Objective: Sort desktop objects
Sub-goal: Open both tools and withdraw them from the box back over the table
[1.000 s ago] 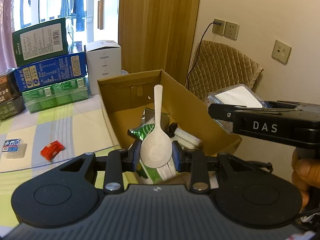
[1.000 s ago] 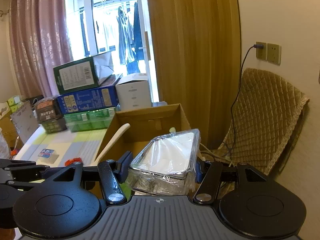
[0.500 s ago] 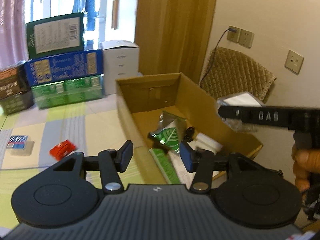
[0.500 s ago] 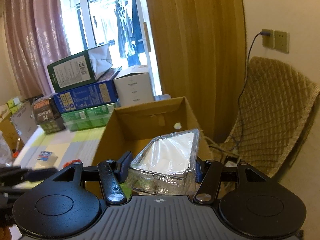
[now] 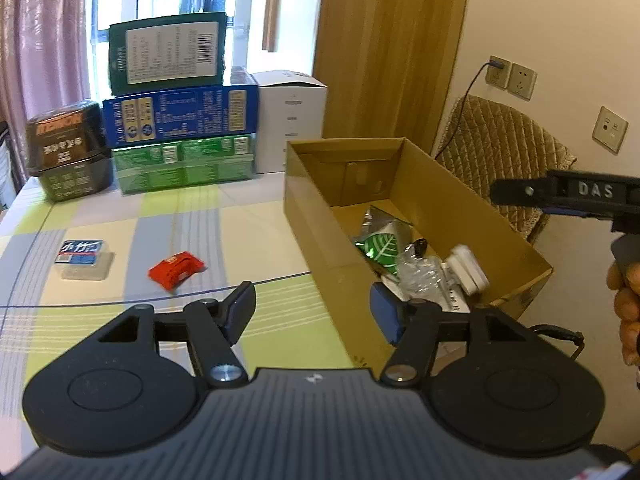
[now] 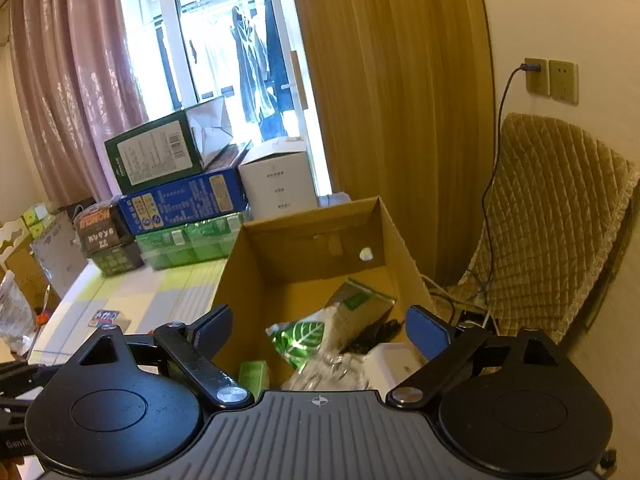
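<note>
Two grippers, left (image 5: 314, 312) and right (image 6: 320, 330), both spread wide, holding nothing. One cardboard box (image 5: 304, 216) at table edge; two loose items: red packet (image 5: 176, 270), blue-label pack (image 5: 82, 258).

Cream wall (image 6: 560, 20) with sockets (image 6: 551, 80) (one plugged), quilted chair (image 6: 552, 216), ochre curtain (image 6: 392, 100), bright window (image 6: 224, 40), pink drapes (image 6: 72, 80).

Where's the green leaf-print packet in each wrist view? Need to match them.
Left wrist: green leaf-print packet lies inside the cardboard box, right of centre, above the right finger.
Right wrist: the packet sits low centre, between the open fingers, in the same box.
Shared landmark: blue carton in the stack behind.
</note>
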